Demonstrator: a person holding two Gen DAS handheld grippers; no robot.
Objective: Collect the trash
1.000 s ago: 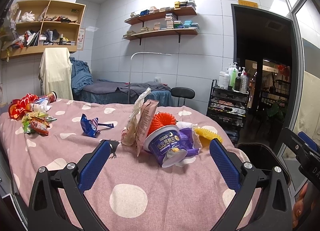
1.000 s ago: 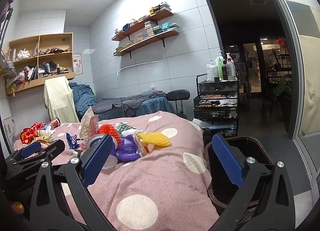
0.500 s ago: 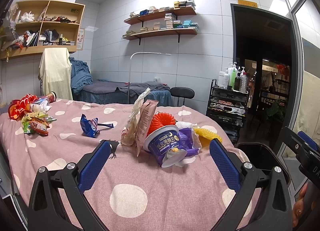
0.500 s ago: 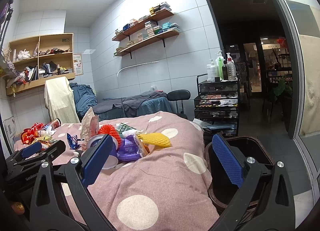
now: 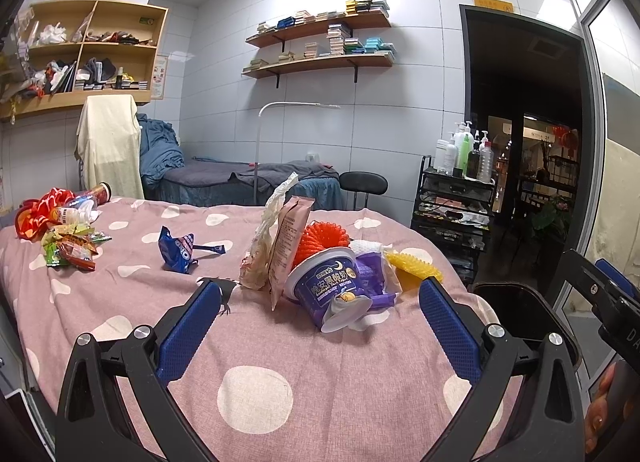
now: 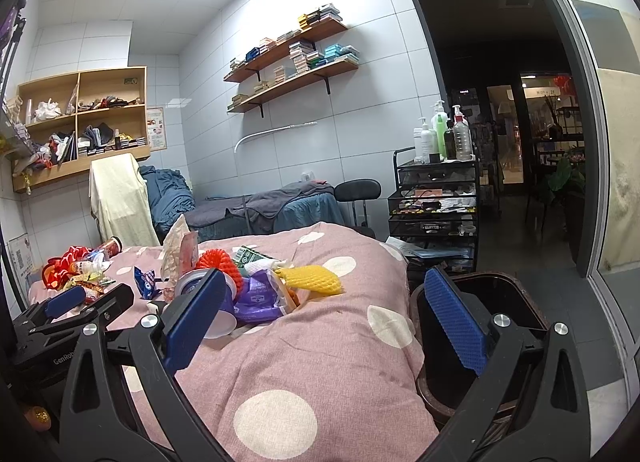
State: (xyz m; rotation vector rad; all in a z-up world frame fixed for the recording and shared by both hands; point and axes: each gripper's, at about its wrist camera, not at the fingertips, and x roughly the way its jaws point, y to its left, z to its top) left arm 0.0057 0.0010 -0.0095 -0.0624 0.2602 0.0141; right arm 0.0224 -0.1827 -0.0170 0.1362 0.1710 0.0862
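Purple yogurt cup [image 5: 326, 282] lies nearest; with both grippers' fingers [image 5: 188, 332] [image 6: 454, 314] apart, we grip its rim gently.

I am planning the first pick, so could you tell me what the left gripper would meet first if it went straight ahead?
Most likely the tipped purple yogurt cup; the open left gripper points at it, though depth is uncertain.

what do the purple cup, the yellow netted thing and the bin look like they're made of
Purple cup: probably thin glossy plastic or coated paper, with printed sides and a white rim.
Yellow netted thing: likely foam mesh, a matte, soft-looking open lattice.
Bin: seems hard dark plastic, with a smooth rim and faint sheen.
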